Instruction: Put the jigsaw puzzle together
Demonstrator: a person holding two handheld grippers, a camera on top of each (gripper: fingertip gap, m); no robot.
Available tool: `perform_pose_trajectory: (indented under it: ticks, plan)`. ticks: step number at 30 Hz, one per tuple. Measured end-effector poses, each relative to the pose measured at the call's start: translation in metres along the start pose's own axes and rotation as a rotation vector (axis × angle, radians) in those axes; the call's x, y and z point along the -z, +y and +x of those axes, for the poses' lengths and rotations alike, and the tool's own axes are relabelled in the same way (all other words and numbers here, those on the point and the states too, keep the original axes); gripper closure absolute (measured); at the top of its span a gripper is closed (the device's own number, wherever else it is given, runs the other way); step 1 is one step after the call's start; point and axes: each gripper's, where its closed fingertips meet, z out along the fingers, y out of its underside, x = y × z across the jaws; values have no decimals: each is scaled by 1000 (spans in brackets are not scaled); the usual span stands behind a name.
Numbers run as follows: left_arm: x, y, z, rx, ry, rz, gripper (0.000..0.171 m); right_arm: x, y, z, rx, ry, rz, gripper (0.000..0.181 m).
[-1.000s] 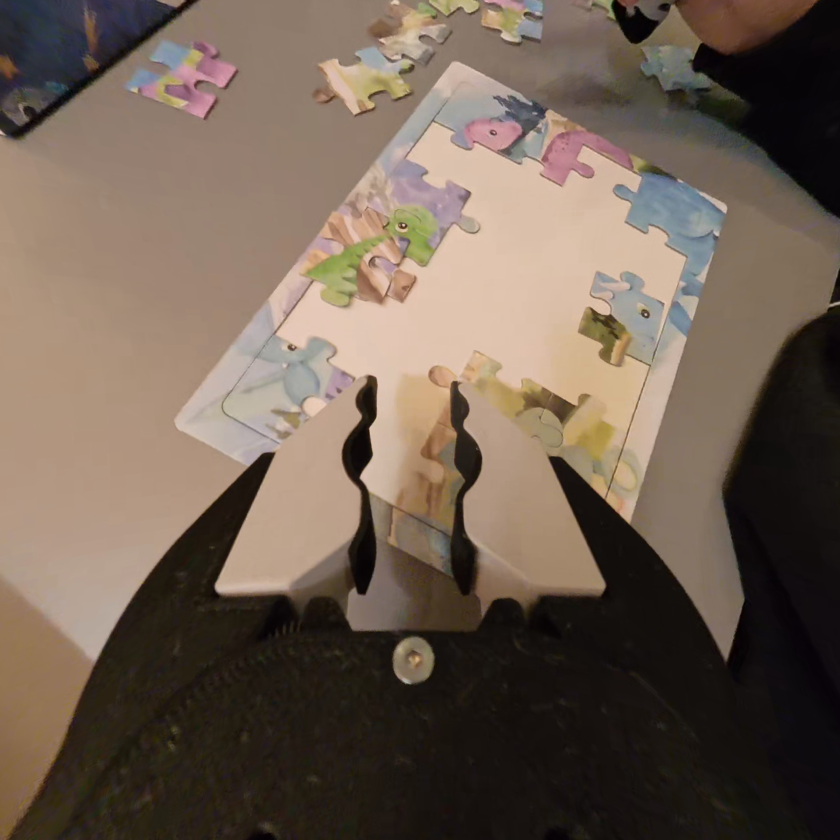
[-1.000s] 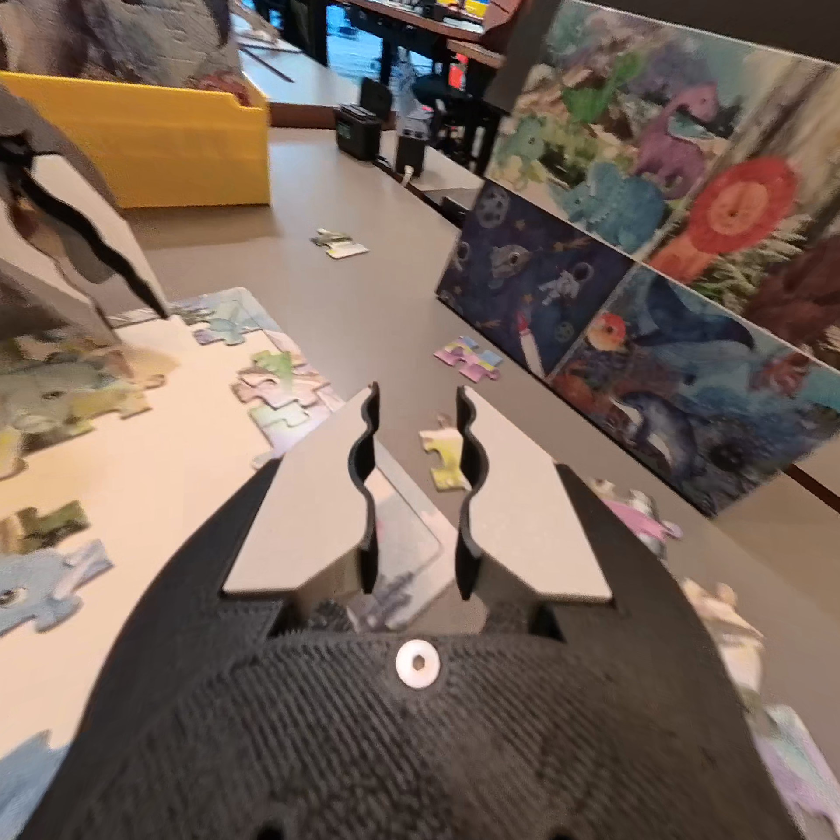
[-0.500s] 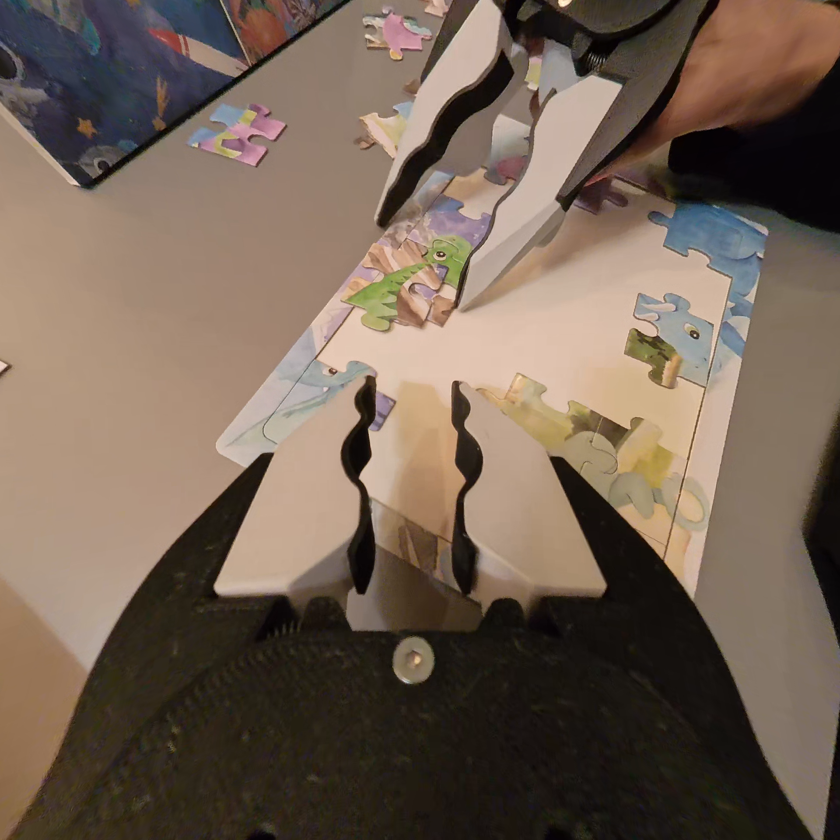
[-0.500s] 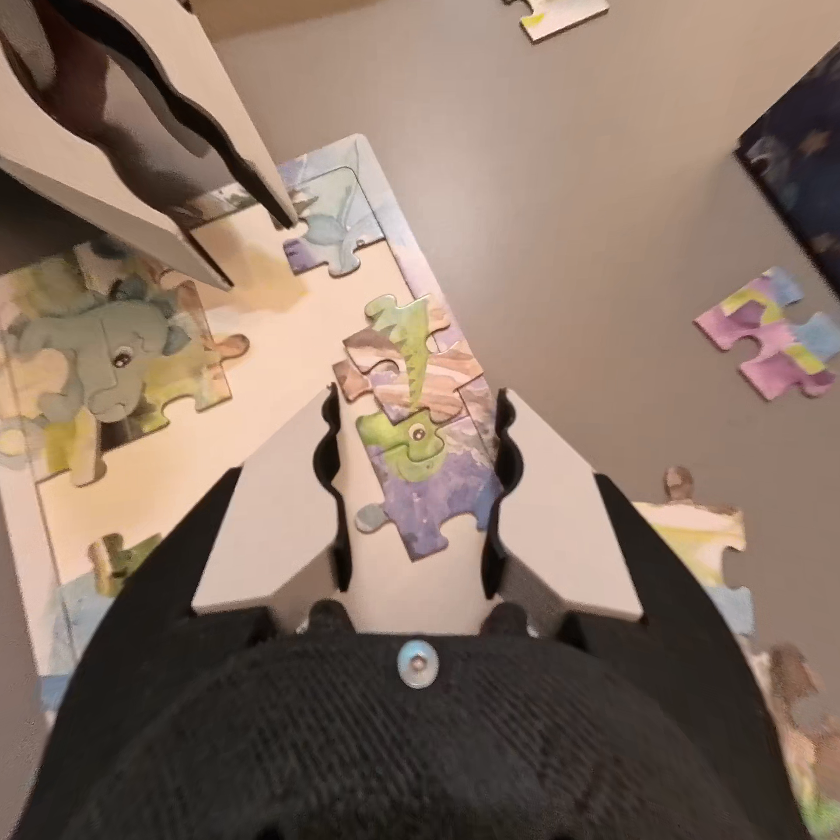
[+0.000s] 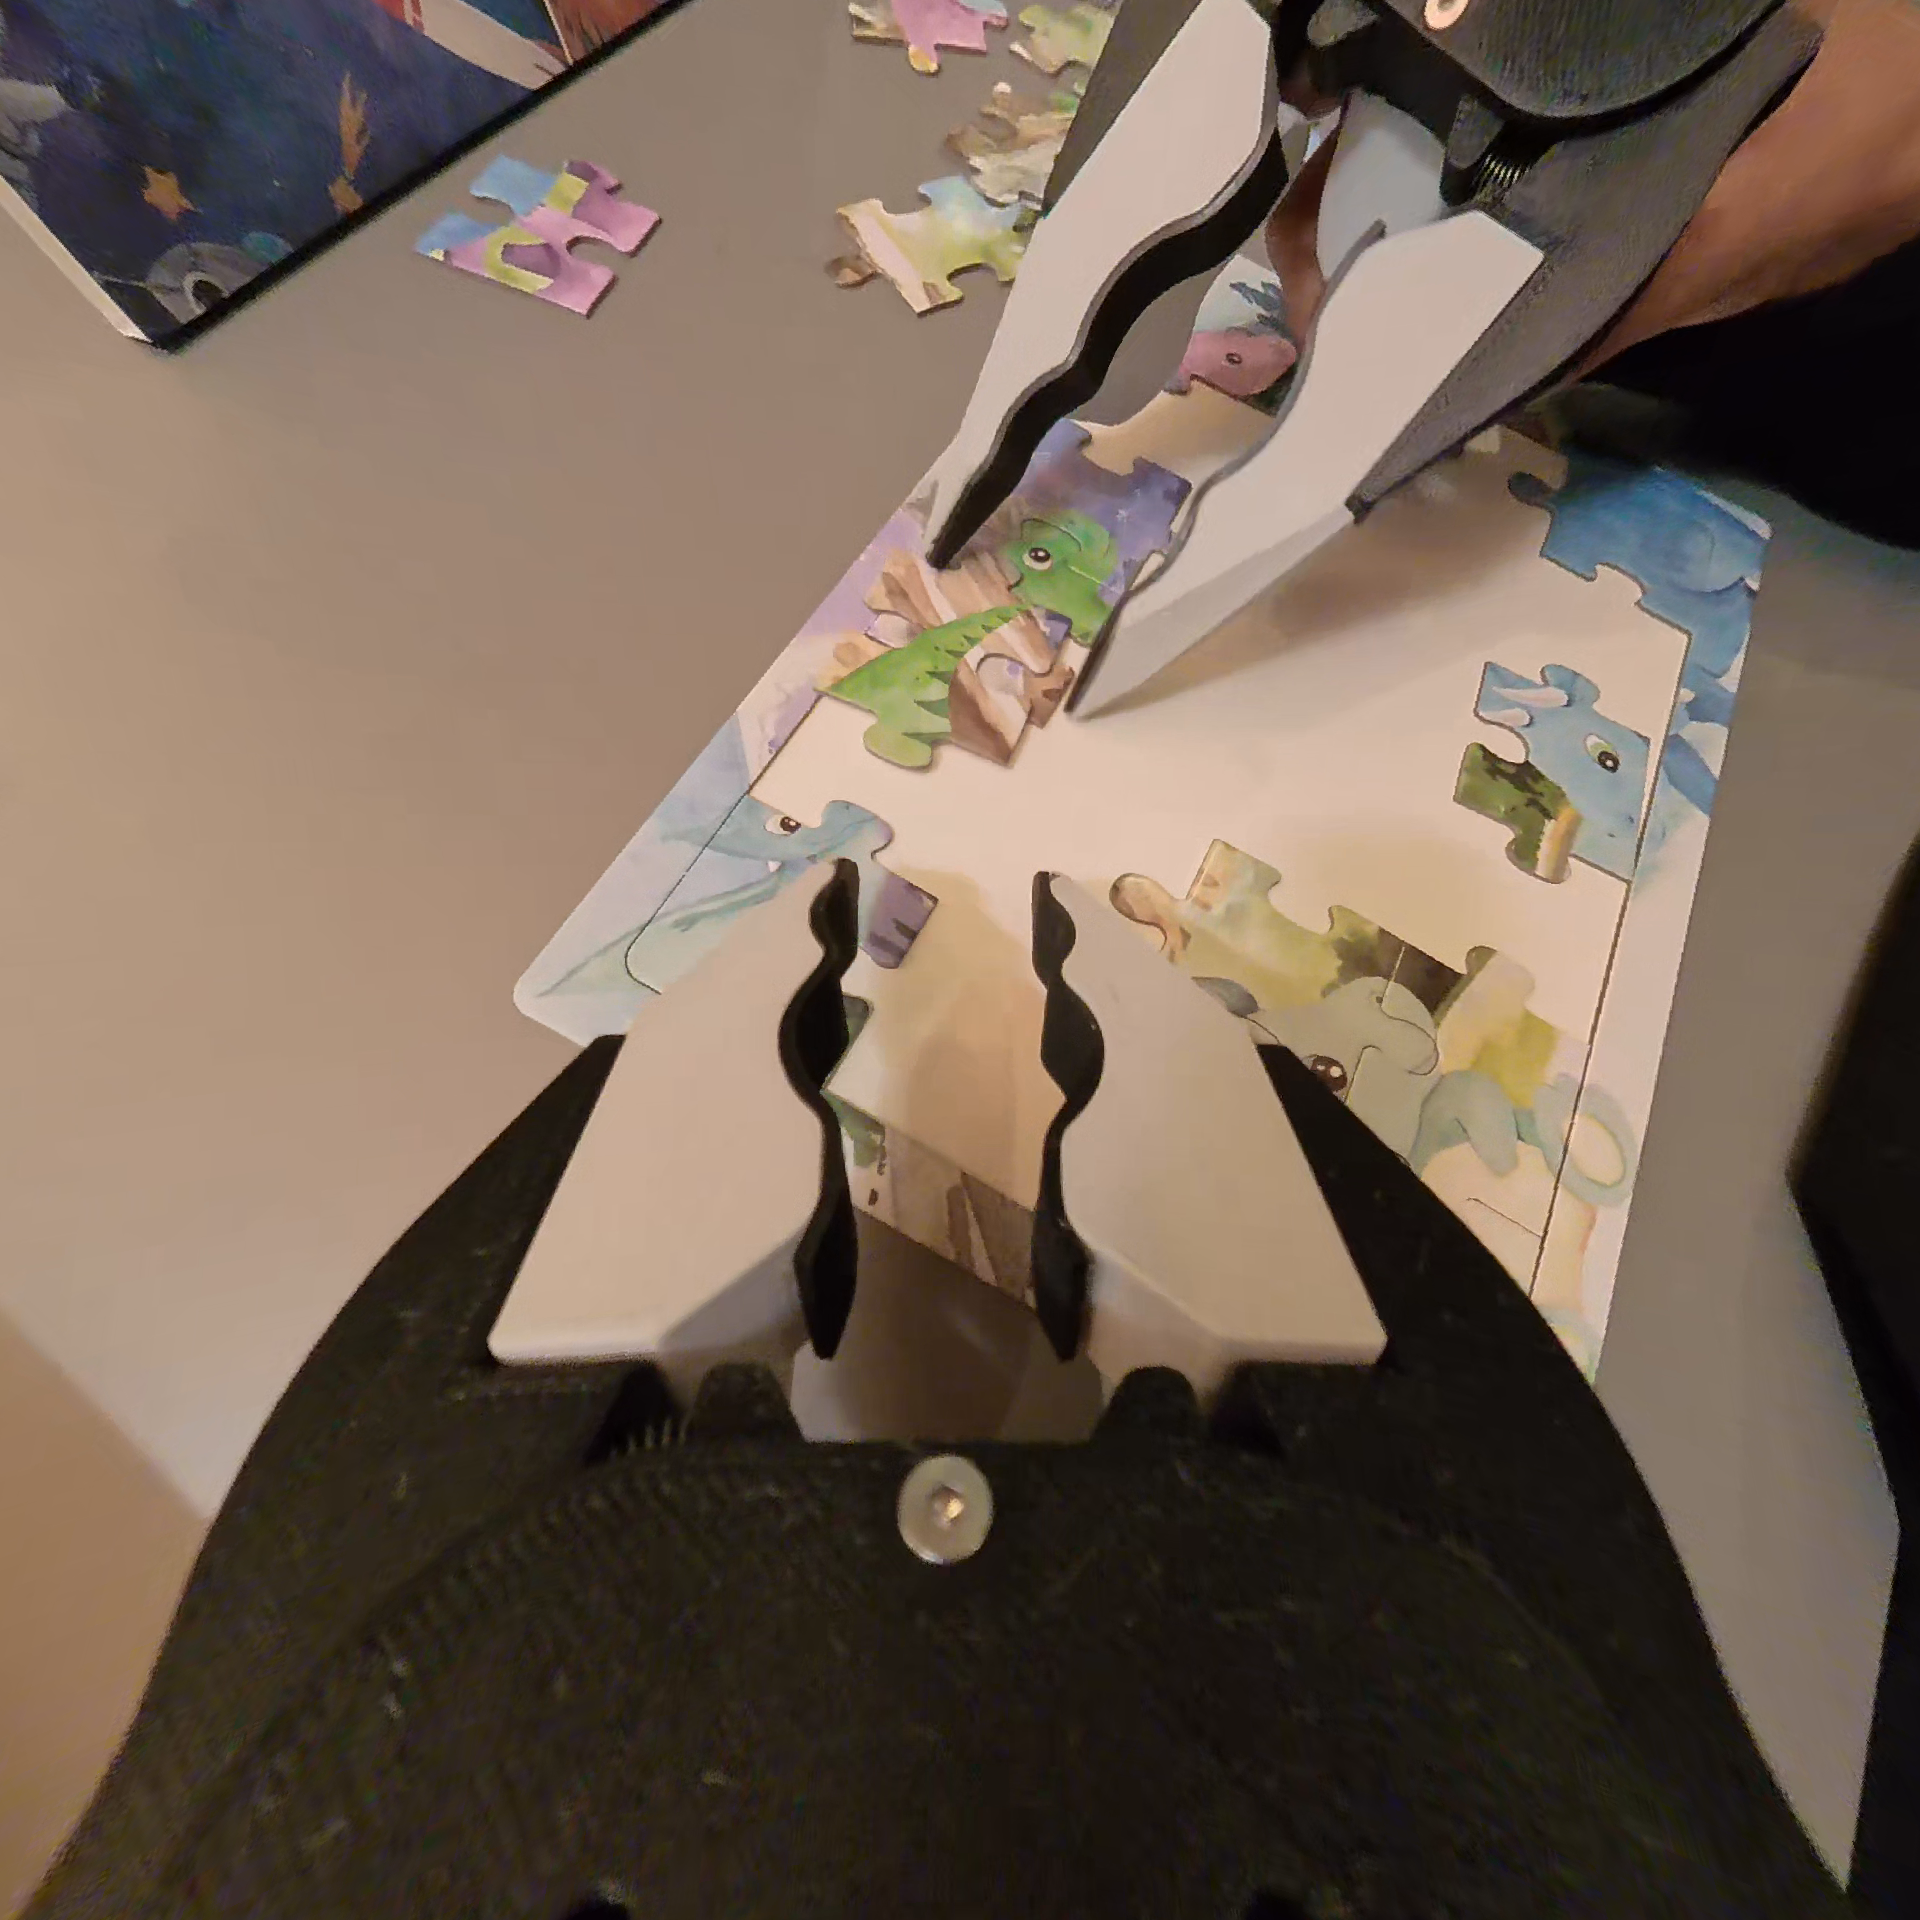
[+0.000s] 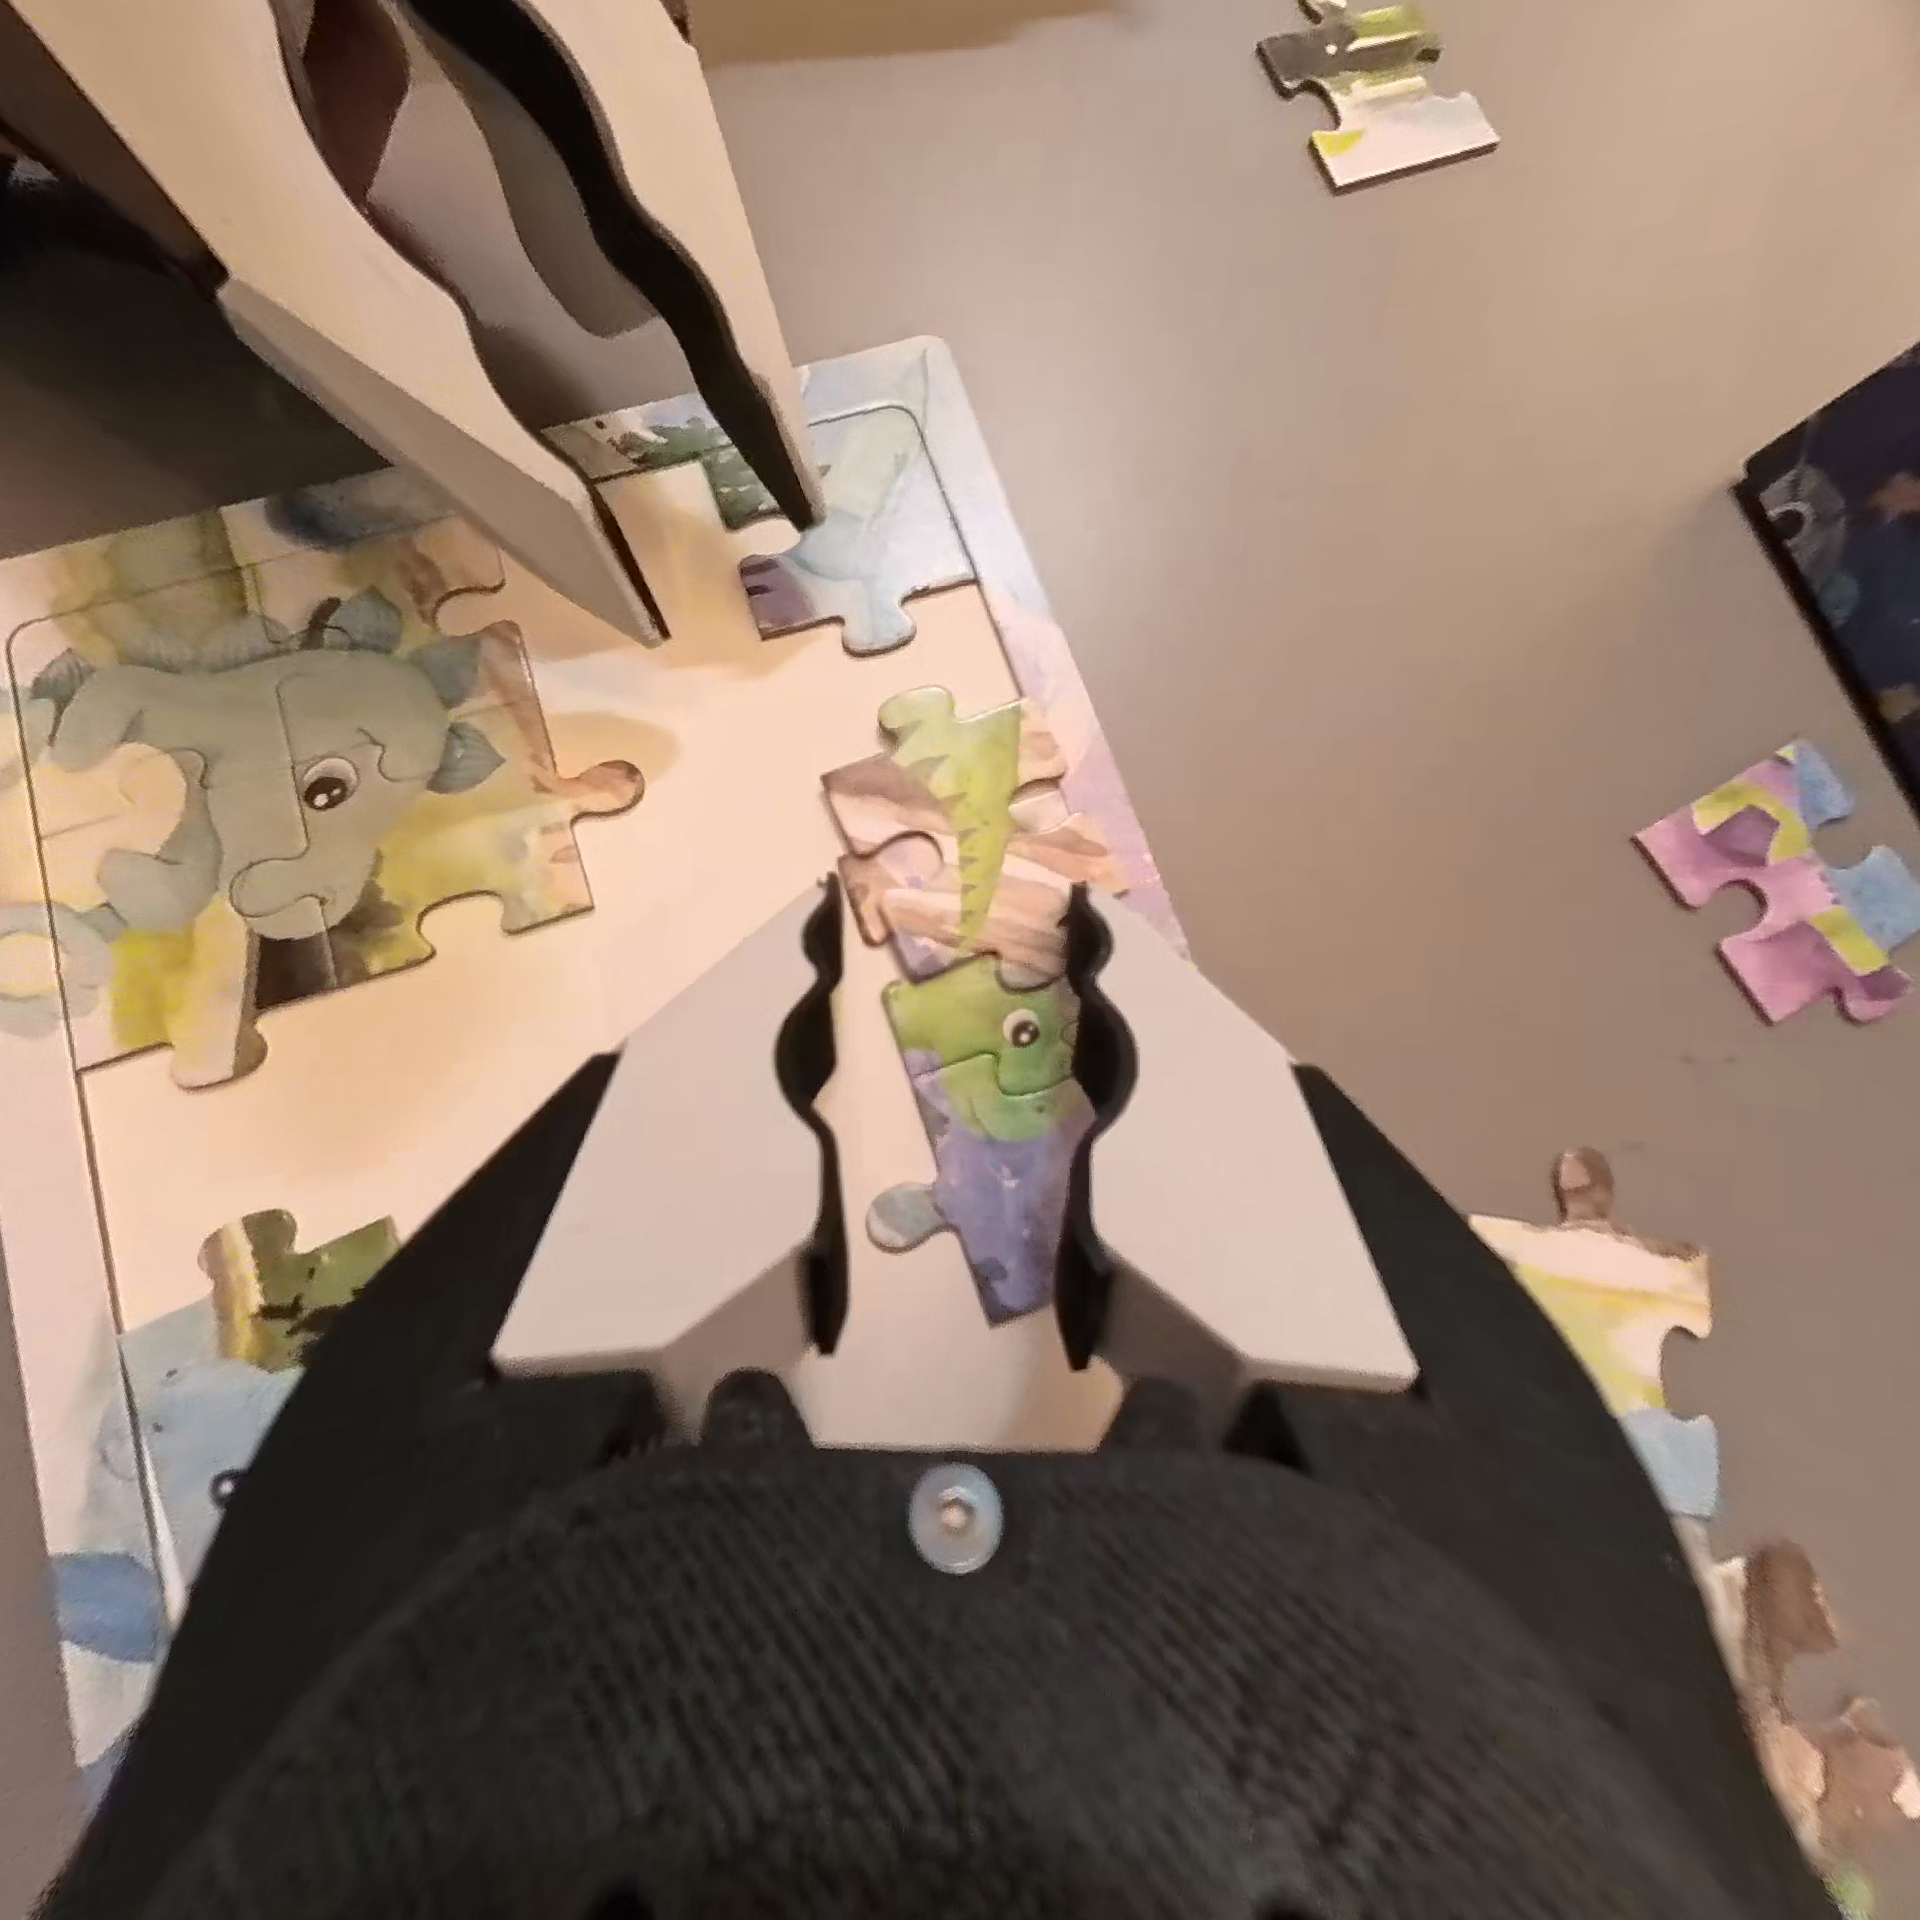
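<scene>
- Now, far left on the grey bench (image 5: 312, 644), one purple-and-blue loose piece (image 5: 538, 237) lies alone near the dark picture board (image 5: 187, 135); it has not stirred this past second.
- Moving right, the left gripper (image 5: 940, 883) hangs over the near end of the puzzle tray (image 5: 1299, 769), fingers a narrow gap apart, holding nothing, much as half a second back.
- The right gripper (image 6: 954, 902) is the news: a second ago it pointed across the room, now it has swung down over the green dinosaur pieces (image 6: 977, 935), jaws narrowed from half a second ago, straddling but not clamping them. My read: it is nudging that crooked cluster into its slot.
- Count on the tray: five clusters, namely green dinosaur, pale corner, elephant group (image 5: 1371, 1029), blue edge piece, pink-and-blue far end.
- At least four loose pieces lie beyond.
</scene>
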Motion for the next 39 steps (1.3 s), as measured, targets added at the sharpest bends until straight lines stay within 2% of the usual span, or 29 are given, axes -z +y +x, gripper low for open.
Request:
perform_pose_trajectory:
  ticks: [4, 8, 15, 18, 21, 25, 27, 34, 39]
  plan:
    - [0, 0, 0, 0, 0, -1, 140, 2, -2, -7, -27, -41, 11, 157]
    - [1, -1, -1, 12, 2, 9, 140, 0, -3, -11, -8, -43, 12, 159]
    - [0, 0, -2, 23, 10, 3, 140, -1, -23, -1, 44, 13, 98, 127]
    - [0, 0, -2, 28, 14, 3, 140, -9, -19, 1, 26, -30, 54, 119]
    - [0, 0, -2, 28, 13, 5, 140, -15, -12, 3, 41, -21, 7, 119]
    - [0, 0, -1, 21, 10, 3, 140, -15, -13, -4, 37, -54, 18, 136]
    - [0, 0, -1, 18, 8, 2, 140, -14, -12, -4, 46, -51, 16, 152]
    - [0, 0, -2, 22, 9, 6, 139, -12, -13, -12, 36, -94, 20, 152]
    - [2, -2, -2, 31, 12, 23, 139, -8, -21, -31, 55, -168, 54, 152]
